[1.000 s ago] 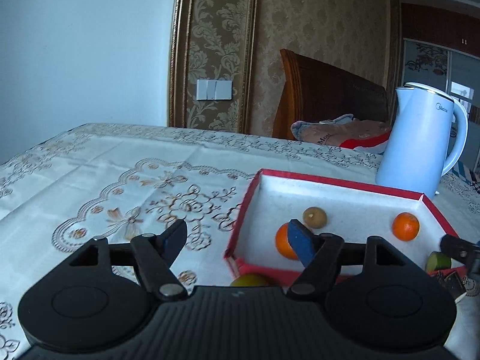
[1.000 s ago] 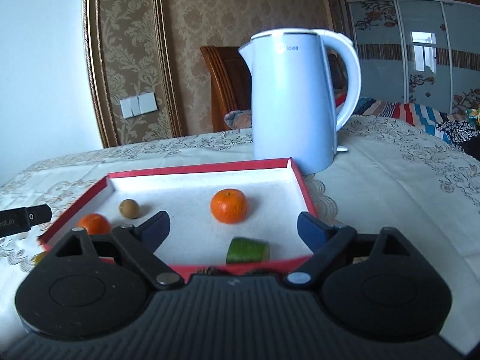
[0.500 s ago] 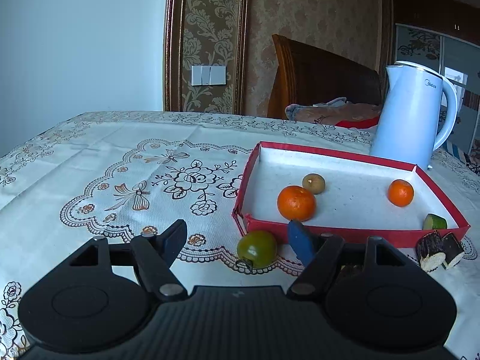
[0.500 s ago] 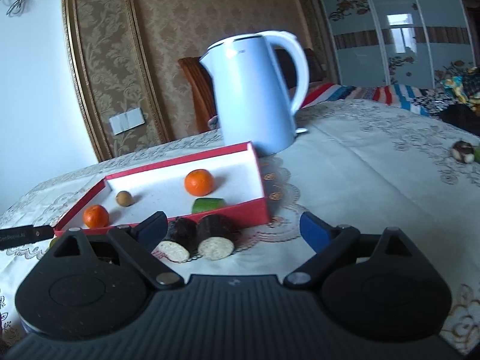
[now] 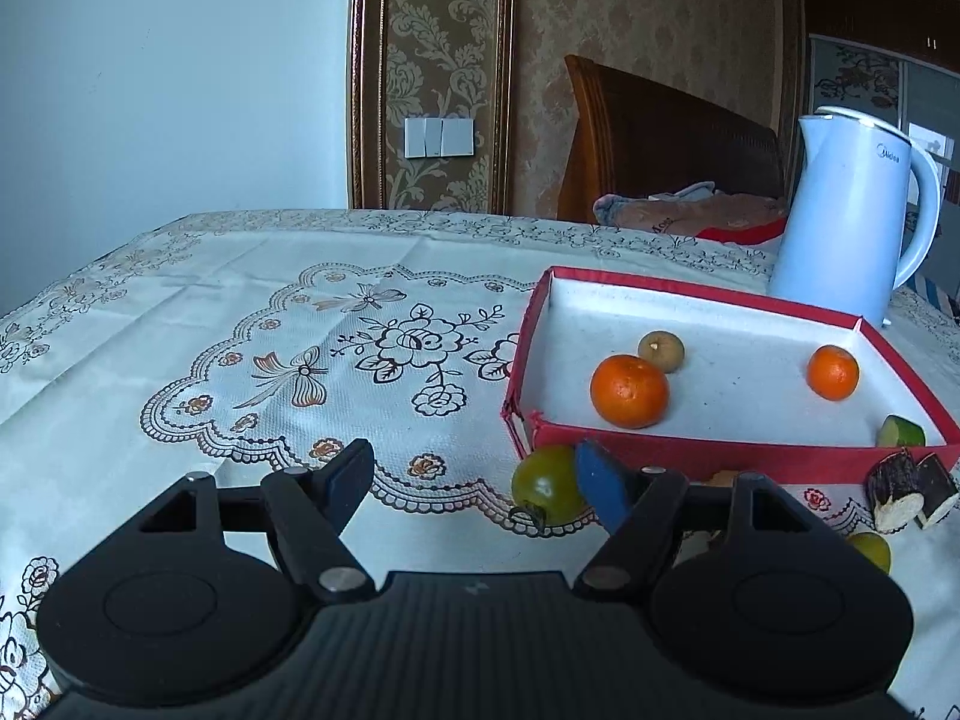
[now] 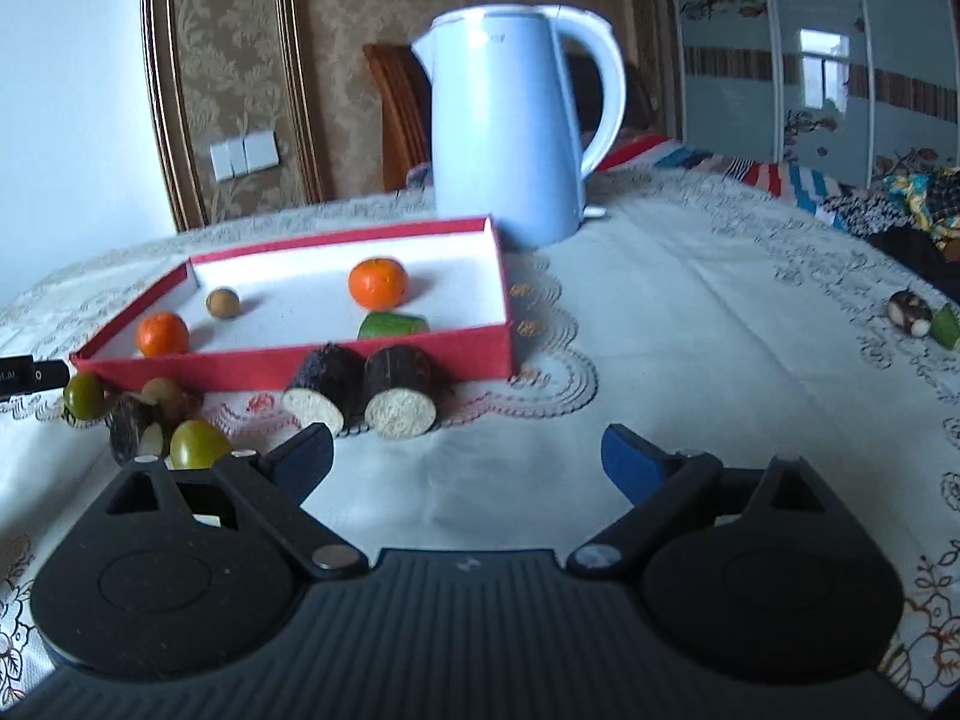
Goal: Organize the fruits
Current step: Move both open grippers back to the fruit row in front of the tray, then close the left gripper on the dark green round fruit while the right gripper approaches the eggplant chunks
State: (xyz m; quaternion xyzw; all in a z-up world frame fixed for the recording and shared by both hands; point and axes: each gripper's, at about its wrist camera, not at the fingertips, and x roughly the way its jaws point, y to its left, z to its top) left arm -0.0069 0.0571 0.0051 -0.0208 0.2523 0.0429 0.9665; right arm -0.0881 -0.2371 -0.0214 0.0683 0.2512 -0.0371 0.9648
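A red tray (image 5: 690,453) (image 6: 300,363) holds two oranges (image 5: 629,390) (image 6: 378,282), a small brown fruit (image 5: 660,350) (image 6: 222,302) and a green piece (image 5: 902,431) (image 6: 393,324). A green tomato (image 5: 543,483) (image 6: 84,395) lies on the cloth just before the tray, touching my left gripper's right fingertip (image 5: 600,483). My left gripper (image 5: 477,474) is open and empty. Two dark cut pieces (image 6: 360,390) (image 5: 906,489) lie in front of the tray. My right gripper (image 6: 468,459) is open and empty, a little short of them.
A pale blue kettle (image 5: 852,216) (image 6: 510,132) stands behind the tray. More small fruits (image 6: 198,443) lie left of the cut pieces. Other pieces (image 6: 915,315) lie far right on the embroidered tablecloth (image 5: 270,360). A wooden chair (image 5: 660,144) is beyond the table.
Both grippers have drawn back from over the tray. The tray now lies further ahead, and the tomato and cut pieces on the cloth have come into view.
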